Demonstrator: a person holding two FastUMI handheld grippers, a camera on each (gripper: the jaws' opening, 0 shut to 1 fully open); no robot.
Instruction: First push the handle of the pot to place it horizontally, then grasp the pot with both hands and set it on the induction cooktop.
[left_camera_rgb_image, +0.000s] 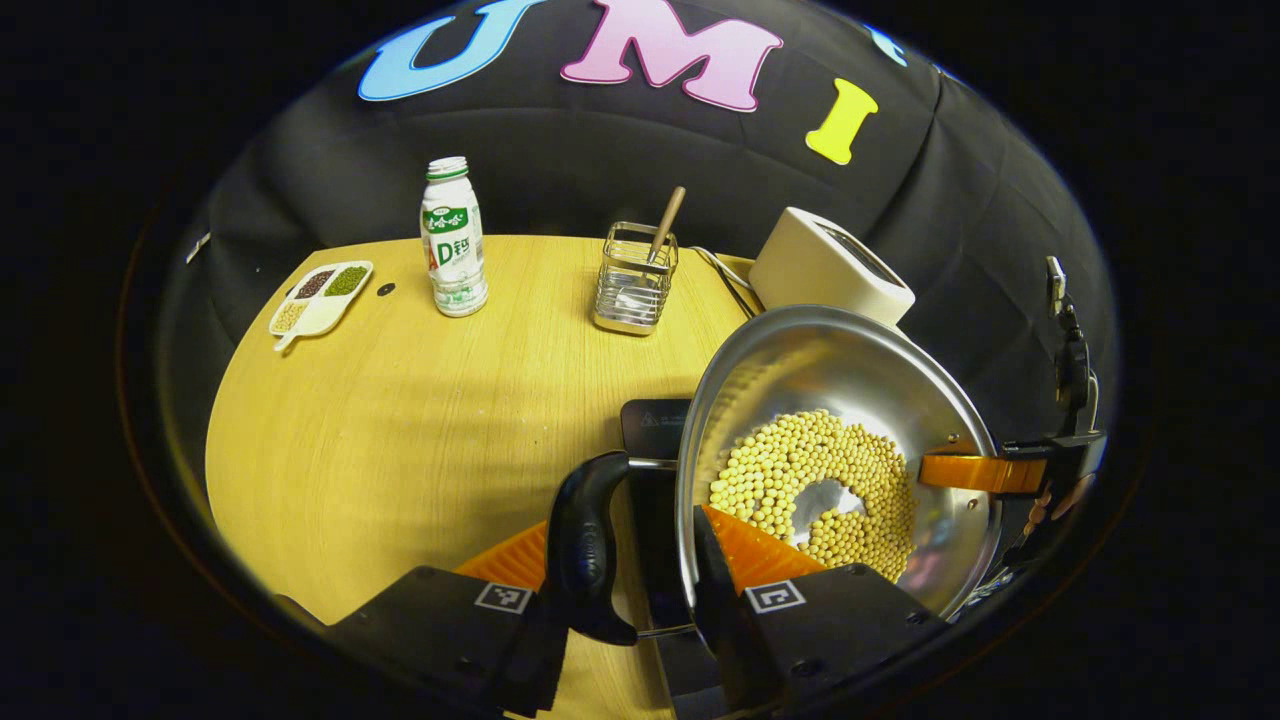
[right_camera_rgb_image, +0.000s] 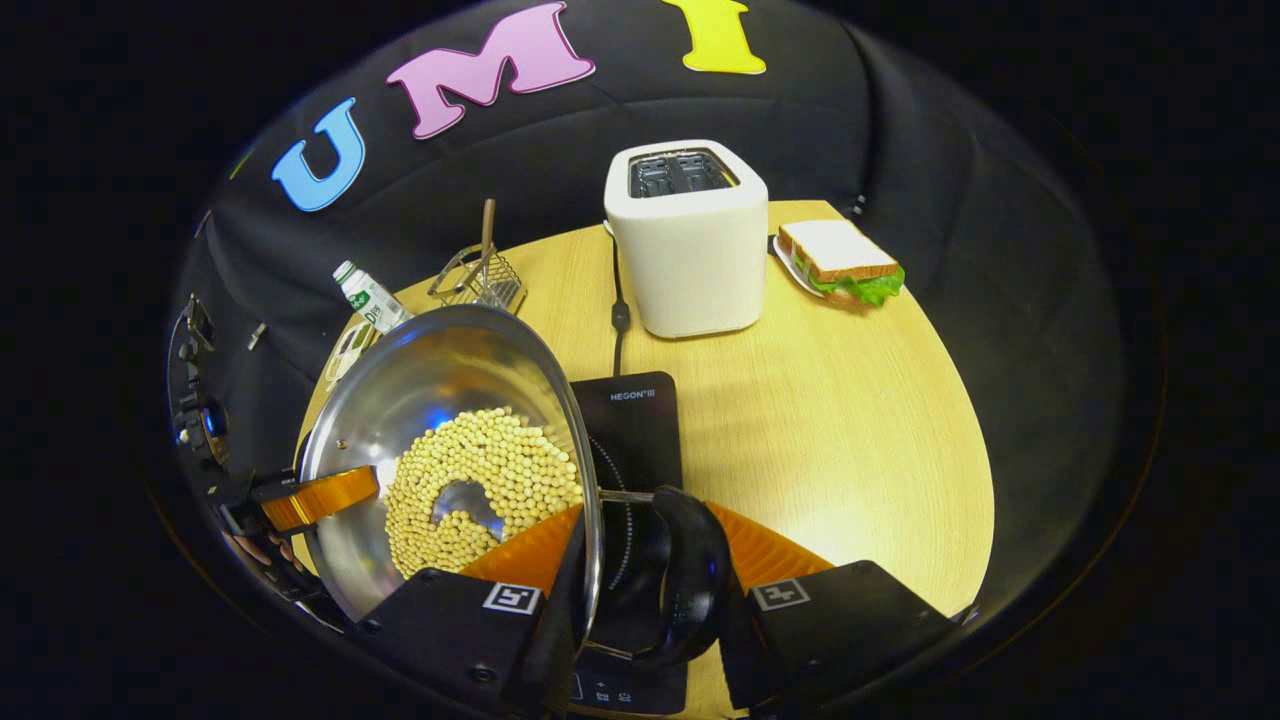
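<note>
A steel pot (left_camera_rgb_image: 800, 365) with soybeans (left_camera_rgb_image: 800, 470) in its bottom is held between both grippers, over the black induction cooktop (left_camera_rgb_image: 652, 425). My left gripper (left_camera_rgb_image: 640, 545) is shut across the pot's black loop handle (left_camera_rgb_image: 585, 540) and rim. In the right gripper view the pot (right_camera_rgb_image: 430, 370) lies to the left, and my right gripper (right_camera_rgb_image: 645, 550) is shut across the opposite black handle (right_camera_rgb_image: 695, 580) and rim, above the cooktop (right_camera_rgb_image: 630, 420). Each view also shows the other gripper on the pot's far rim. I cannot tell whether the pot touches the cooktop.
A white toaster (right_camera_rgb_image: 690, 240) stands behind the cooktop, its cable (right_camera_rgb_image: 618, 300) running along the table. A sandwich (right_camera_rgb_image: 840, 262) lies at the back right. A milk bottle (left_camera_rgb_image: 453, 240), a wire utensil holder (left_camera_rgb_image: 633, 280) and a divided bean dish (left_camera_rgb_image: 320, 297) stand at the back left.
</note>
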